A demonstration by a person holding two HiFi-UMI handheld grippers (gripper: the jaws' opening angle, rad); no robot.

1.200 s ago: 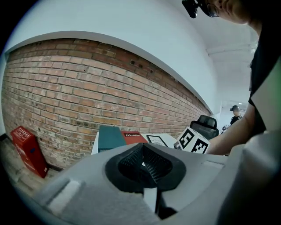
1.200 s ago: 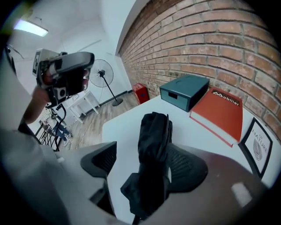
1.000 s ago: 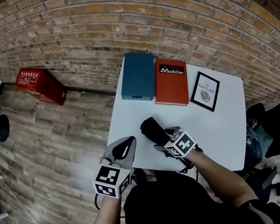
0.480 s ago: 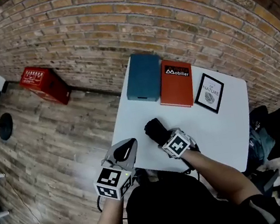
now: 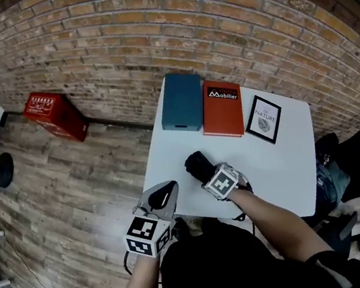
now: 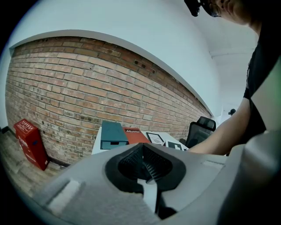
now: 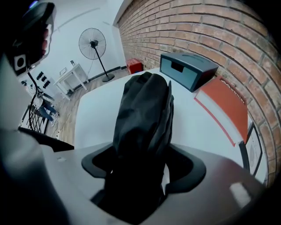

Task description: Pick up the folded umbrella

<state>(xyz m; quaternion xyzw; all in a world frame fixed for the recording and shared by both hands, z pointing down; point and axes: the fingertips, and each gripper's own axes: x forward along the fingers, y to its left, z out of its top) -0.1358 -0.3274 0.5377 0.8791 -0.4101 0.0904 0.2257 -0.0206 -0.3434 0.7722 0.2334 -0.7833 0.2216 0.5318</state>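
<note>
right gripper view: right gripper (image 7: 144, 169) jaws stand wide around the folded umbrella (image 7: 142, 105), slim gaps at the pads. the umbrella lies mid-frame on the white table (image 7: 94, 118). left gripper (image 6: 145, 166) jaws are together and empty, with a blue box (image 6: 112, 135) beyond.

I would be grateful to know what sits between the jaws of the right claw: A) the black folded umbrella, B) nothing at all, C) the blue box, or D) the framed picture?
A: the right gripper view shows the black folded umbrella lying between the jaws of the right claw.
</note>
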